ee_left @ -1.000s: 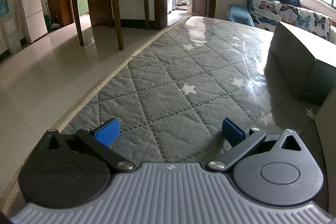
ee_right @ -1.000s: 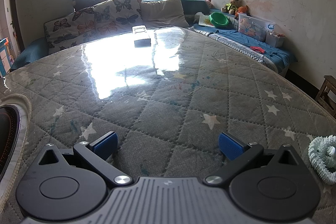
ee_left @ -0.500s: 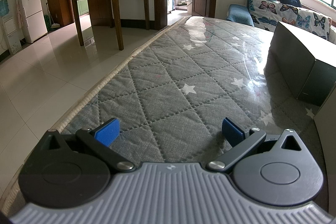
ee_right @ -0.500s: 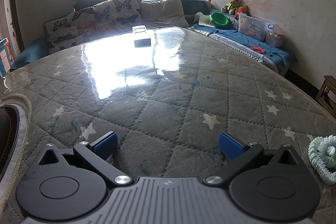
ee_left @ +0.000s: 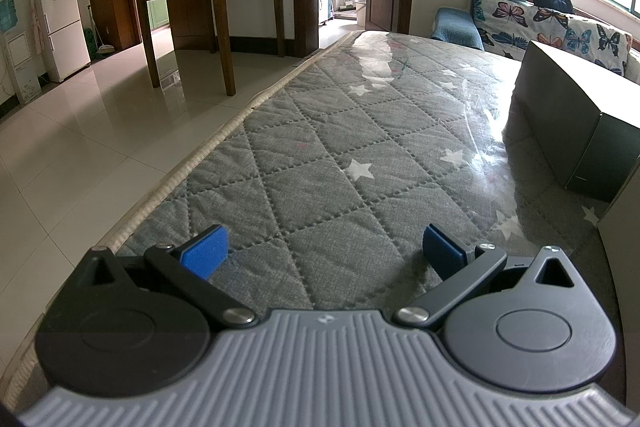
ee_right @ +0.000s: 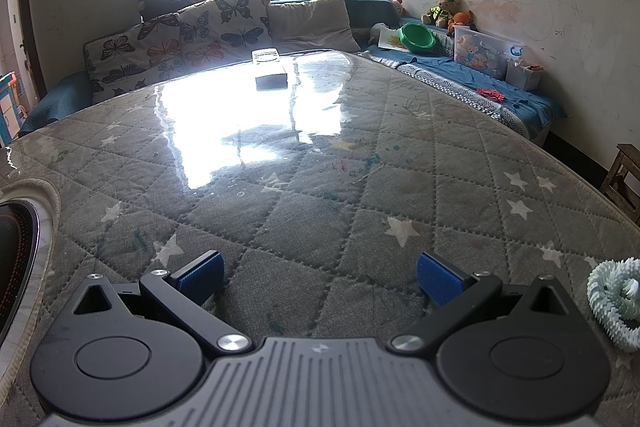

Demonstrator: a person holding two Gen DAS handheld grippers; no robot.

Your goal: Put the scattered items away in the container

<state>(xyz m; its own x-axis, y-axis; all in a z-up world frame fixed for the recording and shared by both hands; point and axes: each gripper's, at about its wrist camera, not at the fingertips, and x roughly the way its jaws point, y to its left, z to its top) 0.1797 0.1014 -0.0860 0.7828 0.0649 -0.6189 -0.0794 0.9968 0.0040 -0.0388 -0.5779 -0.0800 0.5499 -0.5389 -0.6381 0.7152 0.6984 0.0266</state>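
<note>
While both tools hover low over the quilted surface, the scene reads as follows.

Left gripper (ee_left: 325, 251): jaws spread wide, blue pads far apart, nothing between them.
Right gripper (ee_right: 320, 277): jaws likewise spread wide and empty.
Surface: a grey quilted mattress (ee_left: 320, 155) with white stars, under a glossy clear sheet that mirrors the window.
Container: a dark open box (ee_left: 576, 123) sits on the mattress ahead and to the right of the left gripper, well apart from its pads.
Scattered item: a pale green coiled, ridged toy (ee_right: 616, 301) lies on the mattress just right of the right gripper, not touching it.
Far item: a small white box (ee_right: 271, 69) rests near the mattress's far edge, in front of the butterfly cushions (ee_right: 180, 43).
Left edge of the right view: a dark round object (ee_right: 18, 247) with a pale rim; what it is cannot be told.
</note>
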